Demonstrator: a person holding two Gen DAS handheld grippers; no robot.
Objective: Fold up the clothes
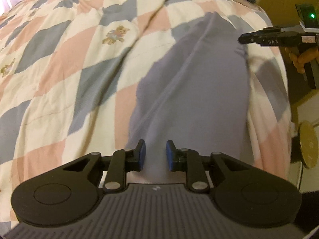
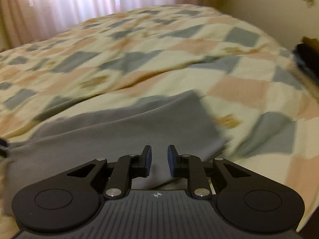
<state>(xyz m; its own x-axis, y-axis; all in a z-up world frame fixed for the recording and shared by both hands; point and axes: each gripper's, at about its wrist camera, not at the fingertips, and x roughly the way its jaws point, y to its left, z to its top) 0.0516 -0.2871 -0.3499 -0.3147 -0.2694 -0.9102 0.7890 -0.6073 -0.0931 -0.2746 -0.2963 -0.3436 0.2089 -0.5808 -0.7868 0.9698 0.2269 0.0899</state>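
Garment [image 1: 189,91]: grey, laid long on quilt [image 1: 59,69]
Left gripper [image 1: 155,155]: parted, empty; near end to be pinched
Right gripper [image 2: 159,160]: parted, empty; edge to be taken squarely

Garment [image 1: 191,91] flat on quilt [image 1: 59,63], near edge

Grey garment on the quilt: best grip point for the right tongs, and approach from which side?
Probably the far right corner of the grey garment, where two free edges meet on the quilt. Bring the open right tongs low and forward from the near side. The garment lies flat, so only edges offer a pinch.
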